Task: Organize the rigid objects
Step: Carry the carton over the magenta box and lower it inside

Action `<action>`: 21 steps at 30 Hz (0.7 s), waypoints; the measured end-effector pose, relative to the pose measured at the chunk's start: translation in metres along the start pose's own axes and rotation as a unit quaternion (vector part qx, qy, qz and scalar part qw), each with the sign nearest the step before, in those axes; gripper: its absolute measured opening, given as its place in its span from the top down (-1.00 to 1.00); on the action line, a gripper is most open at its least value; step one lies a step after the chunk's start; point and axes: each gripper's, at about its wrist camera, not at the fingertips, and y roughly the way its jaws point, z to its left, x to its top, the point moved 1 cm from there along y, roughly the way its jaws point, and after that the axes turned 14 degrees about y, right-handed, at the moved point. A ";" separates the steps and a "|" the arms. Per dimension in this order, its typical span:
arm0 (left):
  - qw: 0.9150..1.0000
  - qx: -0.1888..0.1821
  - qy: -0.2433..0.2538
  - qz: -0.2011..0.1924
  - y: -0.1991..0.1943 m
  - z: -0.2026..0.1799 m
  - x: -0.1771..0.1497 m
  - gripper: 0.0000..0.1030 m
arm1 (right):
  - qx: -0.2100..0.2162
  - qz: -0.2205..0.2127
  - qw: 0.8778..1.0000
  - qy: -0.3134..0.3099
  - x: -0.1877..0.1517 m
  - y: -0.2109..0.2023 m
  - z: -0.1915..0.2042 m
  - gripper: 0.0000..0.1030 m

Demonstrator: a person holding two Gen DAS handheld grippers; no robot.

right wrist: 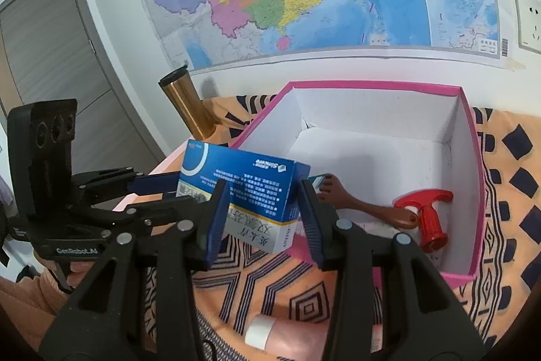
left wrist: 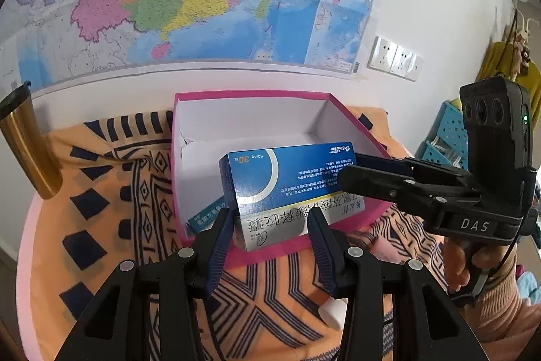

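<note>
A blue and white medicine box is held above the near rim of a pink cardboard box with a white inside. My left gripper has a finger on each side of its near end. My right gripper is also closed on it, coming in from the right side in the left wrist view. Inside the pink box lie a red T-shaped handle, a brown wooden spoon-like piece and a small teal box.
A gold tumbler stands at the back left on the patterned orange cloth. A pink tube with a white cap lies near the front edge. A map covers the wall. A blue crate stands at the right.
</note>
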 end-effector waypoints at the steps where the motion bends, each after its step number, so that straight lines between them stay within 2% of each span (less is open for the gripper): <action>1: 1.000 -0.003 -0.005 0.004 0.003 0.002 0.001 0.12 | -0.001 0.000 1.000 0.001 0.002 0.002 -0.001 0.13; 9: 0.999 -0.005 -0.024 0.024 0.022 0.015 0.004 0.12 | -0.007 0.014 1.000 0.020 0.012 0.019 -0.012 0.13; 21: 0.997 0.001 -0.050 0.055 0.040 0.032 0.000 0.12 | -0.014 0.063 0.997 0.040 0.011 0.055 -0.025 0.13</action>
